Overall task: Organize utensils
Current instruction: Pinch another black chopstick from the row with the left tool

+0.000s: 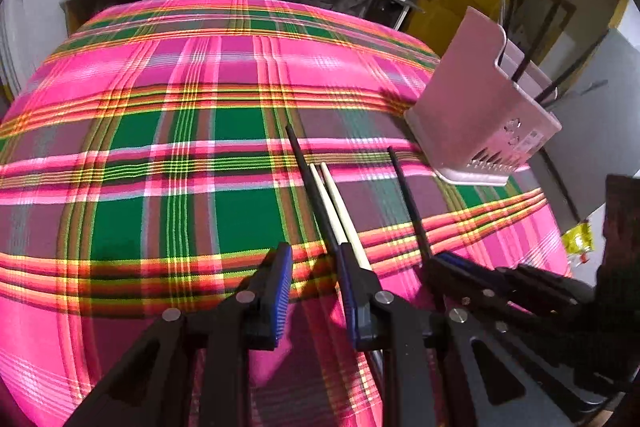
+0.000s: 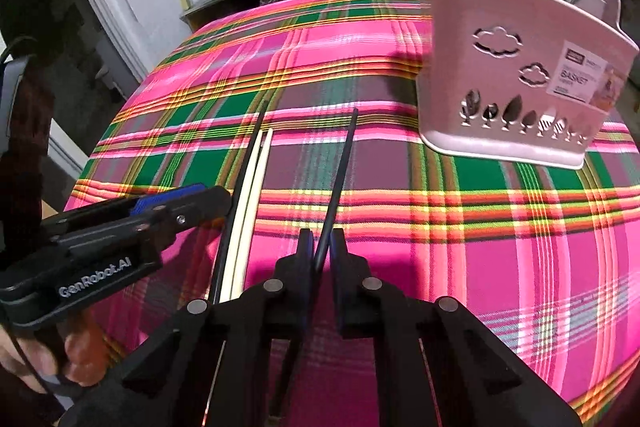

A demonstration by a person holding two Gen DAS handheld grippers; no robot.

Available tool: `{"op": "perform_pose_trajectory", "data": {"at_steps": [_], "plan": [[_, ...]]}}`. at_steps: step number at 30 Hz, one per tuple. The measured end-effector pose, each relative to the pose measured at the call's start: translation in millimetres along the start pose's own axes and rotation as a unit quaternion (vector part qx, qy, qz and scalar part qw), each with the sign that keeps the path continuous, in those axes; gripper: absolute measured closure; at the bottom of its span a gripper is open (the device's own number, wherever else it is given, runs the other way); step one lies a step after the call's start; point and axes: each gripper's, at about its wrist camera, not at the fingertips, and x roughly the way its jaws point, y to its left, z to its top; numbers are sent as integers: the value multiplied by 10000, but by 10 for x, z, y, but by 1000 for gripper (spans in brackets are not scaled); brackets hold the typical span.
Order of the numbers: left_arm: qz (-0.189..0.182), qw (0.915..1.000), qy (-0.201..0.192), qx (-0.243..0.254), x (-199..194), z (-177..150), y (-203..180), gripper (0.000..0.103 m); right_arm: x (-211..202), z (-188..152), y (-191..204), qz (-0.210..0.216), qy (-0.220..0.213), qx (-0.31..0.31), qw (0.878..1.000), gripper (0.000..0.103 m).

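black chopstick (image 2: pixel 340 183): pinched at near end by right gripper (image 2: pixel 322 251), axis pointing away, basket (image 2: pixel 520 87) ahead-right; left gripper (image 1: pixel 316 279) narrow, empty.

2 cream chopsticks (image 2: pixel 248 203) and 2 black chopsticks (image 2: pixel 338 183) lie near an upright pink basket (image 2: pixel 516 75) holding utensils.

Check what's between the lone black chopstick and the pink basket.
Nothing: only bare plaid cloth separates the black chopstick from the pink basket, clearest in the right wrist view.
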Motion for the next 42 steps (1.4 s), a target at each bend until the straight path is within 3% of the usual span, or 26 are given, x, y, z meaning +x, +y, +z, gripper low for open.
{"op": "perform_pose_trajectory", "data": {"at_steps": [6, 15, 25, 30, 36, 42], "plan": [[270, 9994, -96, 169, 12, -18, -80, 80, -11, -25, -20, 43, -33, 69, 10000, 94], [355, 9987, -154, 344, 14, -46, -125, 74, -58, -59, -66, 6, -41, 144, 9999, 94], [342, 9984, -96, 437, -81, -107, 8, 84, -99, -102, -117, -5, -52, 197, 9998, 94], [308, 9992, 13, 263, -165, -120, 196, 84, -104, -103, -136, 18, -55, 230, 9997, 94], [17, 9990, 115, -427, -153, -26, 372, 84, -92, -62, -133, -13, -32, 267, 9996, 94], [313, 9993, -20, -222, -46, 66, 254, 83, -32, 72, -121, -161, -38, 271, 9995, 94]]}}
